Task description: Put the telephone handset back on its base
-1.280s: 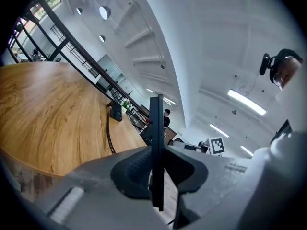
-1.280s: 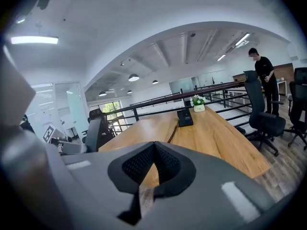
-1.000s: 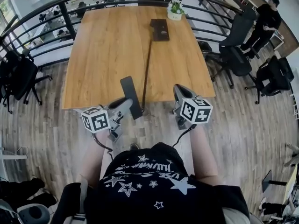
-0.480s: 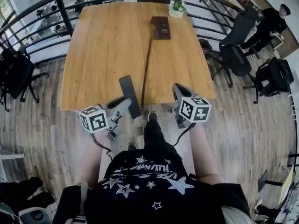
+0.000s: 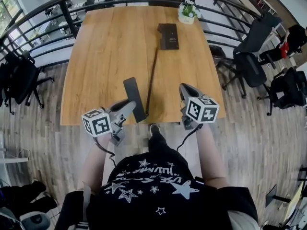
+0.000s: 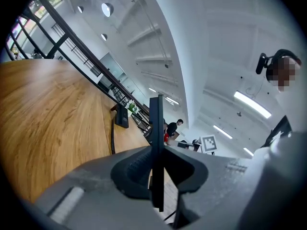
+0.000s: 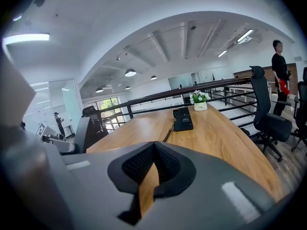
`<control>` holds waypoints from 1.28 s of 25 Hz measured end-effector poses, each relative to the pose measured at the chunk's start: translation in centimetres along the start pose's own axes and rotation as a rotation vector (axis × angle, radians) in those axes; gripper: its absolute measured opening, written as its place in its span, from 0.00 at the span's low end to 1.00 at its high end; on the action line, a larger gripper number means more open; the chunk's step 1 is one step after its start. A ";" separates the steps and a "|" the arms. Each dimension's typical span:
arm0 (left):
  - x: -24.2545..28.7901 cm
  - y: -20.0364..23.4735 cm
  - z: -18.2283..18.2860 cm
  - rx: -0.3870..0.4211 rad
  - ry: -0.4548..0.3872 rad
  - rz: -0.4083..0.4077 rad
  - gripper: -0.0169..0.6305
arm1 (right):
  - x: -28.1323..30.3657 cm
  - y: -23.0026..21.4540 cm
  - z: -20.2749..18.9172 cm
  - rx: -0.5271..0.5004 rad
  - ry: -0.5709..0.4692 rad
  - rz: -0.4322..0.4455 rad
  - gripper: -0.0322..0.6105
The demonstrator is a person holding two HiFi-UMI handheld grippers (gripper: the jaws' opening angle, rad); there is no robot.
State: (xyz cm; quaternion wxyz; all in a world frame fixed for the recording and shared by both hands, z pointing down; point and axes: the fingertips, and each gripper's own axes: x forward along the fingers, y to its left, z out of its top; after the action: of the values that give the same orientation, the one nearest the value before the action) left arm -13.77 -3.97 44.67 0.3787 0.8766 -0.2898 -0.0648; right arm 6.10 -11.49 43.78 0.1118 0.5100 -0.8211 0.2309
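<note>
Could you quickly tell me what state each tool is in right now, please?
Left tool: closed on the handset.
Right tool: closed, holding nothing.

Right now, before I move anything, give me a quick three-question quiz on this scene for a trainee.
1. True or false: the handset already rests on its base.
2. Which gripper clamps the handset? A the left one, B the right one, C neither.
3. Fill in: the small item standing next to the base is a ____.

Key
1. False; handset and base are far apart, joined only by the cord.
2. A, the left gripper.
3. Potted plant.
</note>
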 end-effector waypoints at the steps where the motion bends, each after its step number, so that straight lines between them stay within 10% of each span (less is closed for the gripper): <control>1: 0.8 0.4 0.5 -0.005 0.000 0.000 0.14 | 0.7 -0.8 0.5 0.001 0.002 0.000 0.05; 32: 22.6 7.7 14.4 0.016 0.029 -0.008 0.14 | 14.9 -18.3 12.4 0.010 0.023 0.024 0.05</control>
State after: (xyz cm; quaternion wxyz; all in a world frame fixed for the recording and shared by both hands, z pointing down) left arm -3.45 -29.80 42.29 0.3758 0.8816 -0.2811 -0.0514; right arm 16.21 -36.12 44.09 0.1161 0.4979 -0.8246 0.2423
